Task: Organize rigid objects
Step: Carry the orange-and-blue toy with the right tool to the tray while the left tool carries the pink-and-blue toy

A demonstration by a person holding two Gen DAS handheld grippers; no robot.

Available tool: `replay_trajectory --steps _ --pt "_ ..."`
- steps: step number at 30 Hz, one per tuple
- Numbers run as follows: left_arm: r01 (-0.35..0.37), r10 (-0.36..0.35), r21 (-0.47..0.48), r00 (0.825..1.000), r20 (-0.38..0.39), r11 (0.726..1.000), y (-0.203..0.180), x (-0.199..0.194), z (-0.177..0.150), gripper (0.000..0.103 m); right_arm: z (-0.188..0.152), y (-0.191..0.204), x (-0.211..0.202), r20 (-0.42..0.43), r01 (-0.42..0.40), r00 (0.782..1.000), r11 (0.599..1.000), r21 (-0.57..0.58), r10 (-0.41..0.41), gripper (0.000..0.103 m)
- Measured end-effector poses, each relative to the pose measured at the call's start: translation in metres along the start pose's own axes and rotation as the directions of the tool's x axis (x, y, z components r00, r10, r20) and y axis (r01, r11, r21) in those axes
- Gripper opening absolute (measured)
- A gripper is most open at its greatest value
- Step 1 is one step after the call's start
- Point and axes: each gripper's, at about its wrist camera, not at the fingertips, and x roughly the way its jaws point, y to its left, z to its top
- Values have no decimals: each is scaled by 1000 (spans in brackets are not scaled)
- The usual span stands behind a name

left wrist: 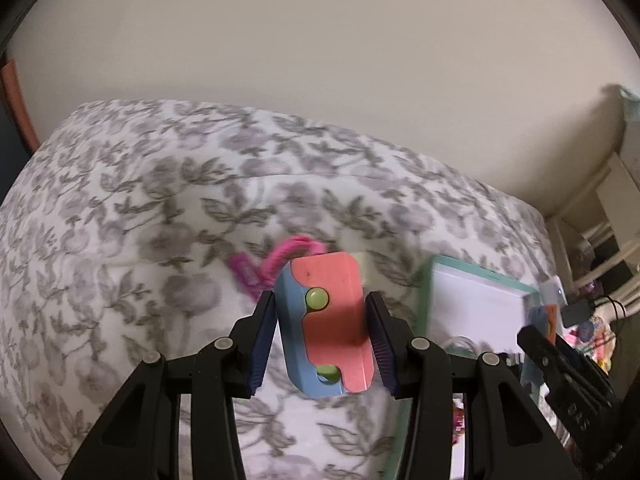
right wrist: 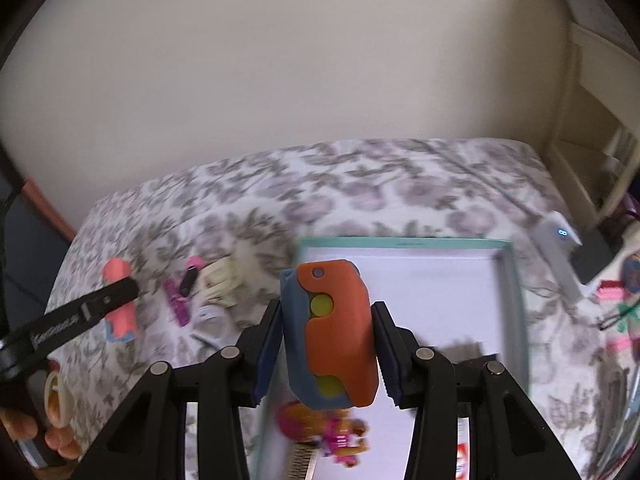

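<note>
My left gripper [left wrist: 322, 342] is shut on a pink-and-blue toy block [left wrist: 328, 320] with green studs, held above the floral bedspread [left wrist: 140, 200]. The same block and gripper show at the left in the right wrist view [right wrist: 120, 304]. My right gripper [right wrist: 328, 344] is shut on an orange-and-blue toy block [right wrist: 332, 332] with yellow studs, held over the near left part of a teal-rimmed white box [right wrist: 516, 280]. The box also shows in the left wrist view [left wrist: 480, 292]. A pink and orange toy figure [right wrist: 328, 432] lies in the box under the right gripper.
On the bedspread left of the box lie a pink strip [right wrist: 176, 300], a black clip [right wrist: 189, 280], a cream item [right wrist: 220, 284] and a white ring [right wrist: 212, 320]. A white power bank [right wrist: 560, 248] and colourful clutter [right wrist: 624, 304] lie right of the box. A wall stands behind.
</note>
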Motion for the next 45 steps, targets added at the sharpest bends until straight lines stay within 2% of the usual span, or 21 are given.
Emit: replay_trajectory --steps 4,10,18,29,45 --pt "15 -13 58 1000 -21 998 -30 10 -4 47 2 -24 2 4 58 998 998 36 -58 46" --pt "35 -28 146 998 -50 989 -80 34 -7 47 0 -52 7 4 89 996 992 93 -90 47" --pt "74 -69 220 997 -31 973 -117 57 -11 47 -4 -81 18 30 87 995 983 162 -93 47" --pt "63 -76 285 996 35 956 -148 82 -12 47 -12 -106 38 48 140 987 968 210 -153 47" --pt "51 -42 306 998 -35 951 -156 106 -24 47 -21 -112 61 -38 169 986 966 198 -164 45"
